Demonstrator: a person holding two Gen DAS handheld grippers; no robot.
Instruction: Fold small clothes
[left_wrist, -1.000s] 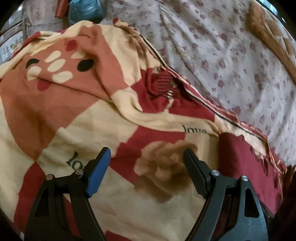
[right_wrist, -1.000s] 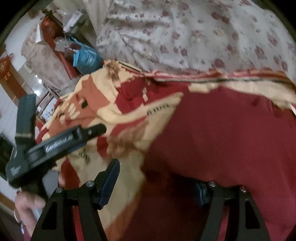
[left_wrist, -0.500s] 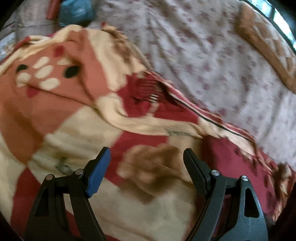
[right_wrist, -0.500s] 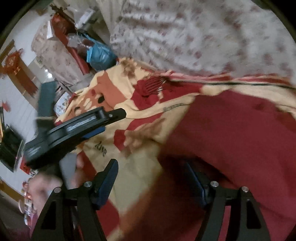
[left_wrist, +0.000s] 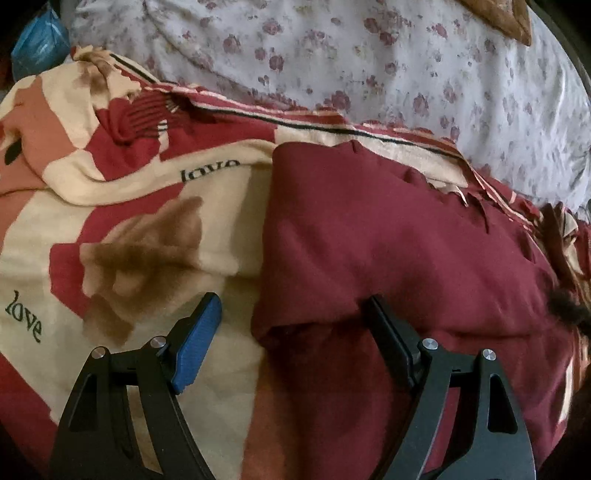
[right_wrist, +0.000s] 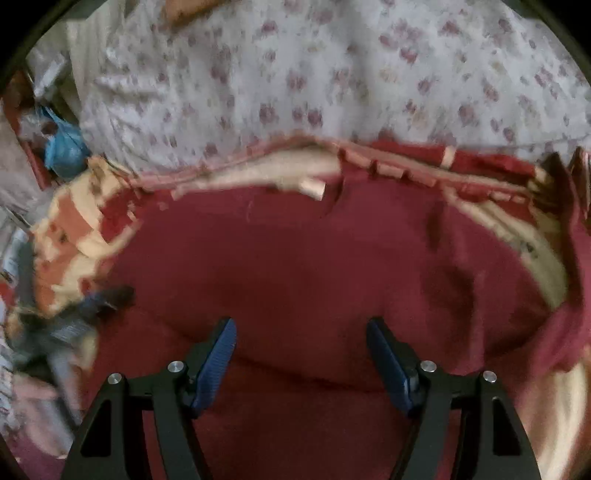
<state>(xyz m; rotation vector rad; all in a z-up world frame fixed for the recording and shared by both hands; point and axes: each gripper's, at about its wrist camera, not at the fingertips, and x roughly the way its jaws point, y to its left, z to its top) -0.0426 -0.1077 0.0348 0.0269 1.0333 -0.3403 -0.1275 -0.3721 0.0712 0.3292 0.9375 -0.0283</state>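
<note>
A dark red garment (left_wrist: 388, 240) lies spread on a cream and red blanket (left_wrist: 129, 229) printed with "love". My left gripper (left_wrist: 291, 301) hangs open over the garment's left edge, and a folded corner of the cloth lies between its fingers without being pinched. In the right wrist view the same garment (right_wrist: 314, 251) fills the middle. There my right gripper (right_wrist: 300, 324) stands open just above the cloth, holding nothing. The left gripper (right_wrist: 74, 321) shows as a dark blur at the far left of that view.
A white sheet with small red flowers (left_wrist: 369, 66) covers the bed behind the blanket. A blue bag (left_wrist: 37, 48) sits at the back left, and a brown cushion (left_wrist: 506, 14) at the back right. The blanket's fringed edge (right_wrist: 388, 166) runs along the garment's far side.
Both grippers have swept to the right across the blanket. The left one now reaches the garment's left edge, the right one is over its middle. Both stayed open.
</note>
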